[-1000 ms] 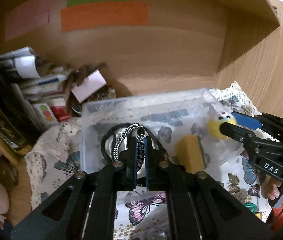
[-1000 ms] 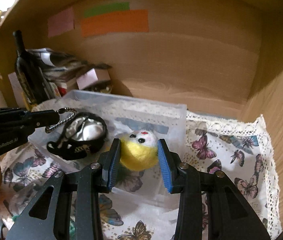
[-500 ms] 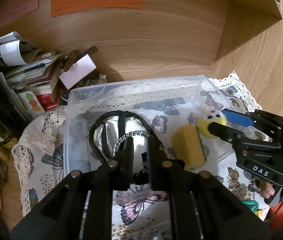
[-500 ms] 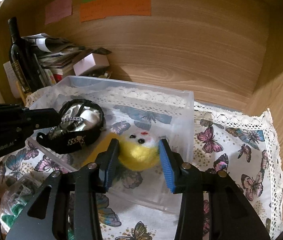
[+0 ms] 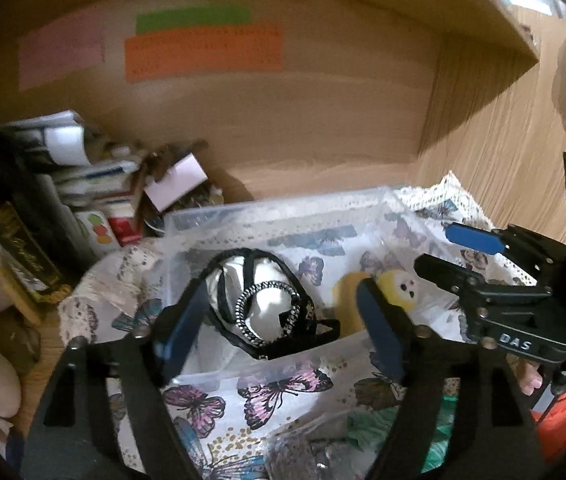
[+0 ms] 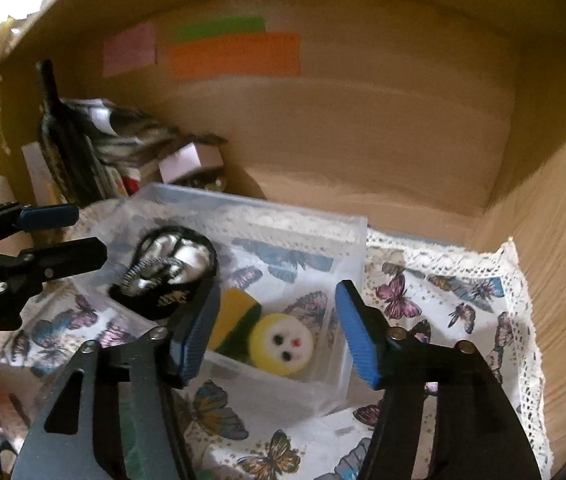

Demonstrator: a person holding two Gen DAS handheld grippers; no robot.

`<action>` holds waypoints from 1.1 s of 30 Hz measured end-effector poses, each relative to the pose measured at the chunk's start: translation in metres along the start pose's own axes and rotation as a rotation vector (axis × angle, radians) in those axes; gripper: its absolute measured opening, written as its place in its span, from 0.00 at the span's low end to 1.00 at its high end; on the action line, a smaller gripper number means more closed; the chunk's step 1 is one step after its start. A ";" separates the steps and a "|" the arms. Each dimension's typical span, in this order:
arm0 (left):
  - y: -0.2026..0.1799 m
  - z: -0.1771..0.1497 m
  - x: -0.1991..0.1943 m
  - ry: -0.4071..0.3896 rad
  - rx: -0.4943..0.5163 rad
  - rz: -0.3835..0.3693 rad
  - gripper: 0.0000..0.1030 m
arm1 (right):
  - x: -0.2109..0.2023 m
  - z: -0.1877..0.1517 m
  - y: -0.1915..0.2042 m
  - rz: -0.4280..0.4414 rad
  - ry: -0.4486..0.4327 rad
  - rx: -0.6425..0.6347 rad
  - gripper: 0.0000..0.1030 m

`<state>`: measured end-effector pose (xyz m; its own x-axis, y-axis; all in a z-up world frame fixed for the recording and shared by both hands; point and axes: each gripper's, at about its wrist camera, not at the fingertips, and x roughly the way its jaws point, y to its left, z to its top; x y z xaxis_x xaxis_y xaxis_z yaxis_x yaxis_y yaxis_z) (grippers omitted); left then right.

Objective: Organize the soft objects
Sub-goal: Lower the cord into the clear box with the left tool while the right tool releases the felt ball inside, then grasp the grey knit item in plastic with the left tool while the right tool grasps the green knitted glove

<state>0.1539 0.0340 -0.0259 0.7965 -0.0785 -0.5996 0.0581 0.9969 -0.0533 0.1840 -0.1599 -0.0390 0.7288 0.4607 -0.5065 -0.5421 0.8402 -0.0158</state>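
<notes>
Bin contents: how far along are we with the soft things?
Three soft things already lie in the clear bin: the black pouch, the sponge and the yellow ball. Nothing is in hand: the left gripper and right gripper both have jaws open and empty. What is left is unclear; something green lies outside the bin, near the left gripper, too blurred to identify.
</notes>
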 end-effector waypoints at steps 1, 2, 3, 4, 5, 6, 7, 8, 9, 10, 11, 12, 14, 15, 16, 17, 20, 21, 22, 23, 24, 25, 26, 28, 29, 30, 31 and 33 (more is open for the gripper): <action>0.001 0.000 -0.004 -0.010 -0.001 0.005 0.83 | -0.005 0.000 0.001 0.005 -0.010 -0.002 0.58; 0.001 0.000 -0.011 -0.026 -0.001 0.017 0.89 | -0.012 0.001 0.003 0.011 -0.023 -0.006 0.59; 0.001 0.000 -0.017 -0.038 -0.003 0.027 0.92 | -0.017 0.001 0.005 0.016 -0.033 -0.009 0.61; 0.000 -0.001 -0.021 -0.045 -0.006 0.033 0.93 | -0.022 0.001 0.007 0.020 -0.042 -0.013 0.64; 0.001 -0.002 -0.027 -0.057 -0.009 0.034 0.94 | -0.029 0.000 0.009 0.027 -0.055 -0.018 0.65; 0.001 -0.003 -0.031 -0.061 -0.010 0.033 0.95 | -0.034 -0.002 0.012 0.031 -0.064 -0.023 0.66; 0.001 -0.005 -0.036 -0.063 -0.013 0.033 0.96 | -0.039 -0.003 0.014 0.034 -0.072 -0.028 0.68; 0.001 -0.007 -0.039 -0.064 -0.016 0.033 0.98 | -0.044 -0.004 0.016 0.038 -0.078 -0.032 0.68; 0.002 -0.009 -0.043 -0.065 -0.021 0.033 0.99 | -0.049 -0.007 0.019 0.047 -0.085 -0.037 0.70; 0.001 -0.011 -0.045 -0.065 -0.025 0.034 0.99 | -0.052 -0.009 0.021 0.055 -0.088 -0.038 0.71; 0.001 -0.013 -0.047 -0.063 -0.027 0.035 0.99 | -0.054 -0.010 0.023 0.064 -0.089 -0.039 0.72; 0.002 -0.017 -0.050 -0.059 -0.026 0.036 0.99 | -0.056 -0.013 0.026 0.072 -0.090 -0.043 0.72; 0.001 -0.022 -0.053 -0.052 -0.023 0.042 0.99 | -0.058 -0.017 0.031 0.073 -0.090 -0.049 0.72; 0.001 -0.026 -0.054 -0.047 -0.021 0.048 0.99 | -0.058 -0.019 0.034 0.074 -0.089 -0.052 0.72; 0.001 -0.031 -0.055 -0.039 -0.021 0.054 0.99 | -0.059 -0.022 0.036 0.081 -0.086 -0.052 0.72; 0.002 -0.035 -0.056 -0.033 -0.022 0.055 0.99 | -0.059 -0.025 0.038 0.088 -0.081 -0.050 0.72; 0.002 -0.049 -0.056 -0.002 -0.017 0.058 0.99 | -0.056 -0.035 0.046 0.112 -0.057 -0.047 0.72; 0.002 -0.054 -0.055 0.009 -0.014 0.062 0.99 | -0.056 -0.039 0.048 0.118 -0.050 -0.046 0.72; 0.003 -0.060 -0.055 0.019 -0.013 0.065 0.99 | -0.055 -0.042 0.050 0.125 -0.043 -0.044 0.72; 0.003 -0.065 -0.054 0.029 -0.013 0.066 0.99 | -0.052 -0.046 0.052 0.135 -0.031 -0.040 0.72; 0.004 -0.070 -0.054 0.041 -0.014 0.066 0.99 | -0.051 -0.049 0.053 0.144 -0.021 -0.036 0.72; 0.004 -0.075 -0.053 0.051 -0.017 0.064 0.99 | -0.050 -0.052 0.054 0.152 -0.011 -0.033 0.72; 0.005 -0.078 -0.052 0.059 -0.020 0.061 0.99 | -0.046 -0.056 0.056 0.164 0.004 -0.026 0.72; 0.007 -0.086 -0.049 0.083 -0.028 0.053 0.99 | -0.042 -0.062 0.059 0.182 0.030 -0.016 0.72; 0.007 -0.089 -0.047 0.095 -0.033 0.050 0.99 | -0.040 -0.064 0.061 0.187 0.041 -0.013 0.72; 0.008 -0.092 -0.044 0.109 -0.042 0.046 0.99 | -0.037 -0.068 0.062 0.191 0.054 -0.011 0.72; 0.010 -0.095 -0.041 0.125 -0.052 0.039 0.99 | -0.035 -0.071 0.063 0.193 0.064 -0.010 0.72; 0.011 -0.100 -0.036 0.151 -0.066 0.024 0.99 | -0.030 -0.077 0.066 0.199 0.091 -0.013 0.72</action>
<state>0.0658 0.0472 -0.0850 0.6977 -0.0598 -0.7139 -0.0037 0.9962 -0.0870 0.0944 -0.1404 -0.0910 0.5665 0.5892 -0.5761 -0.6772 0.7312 0.0818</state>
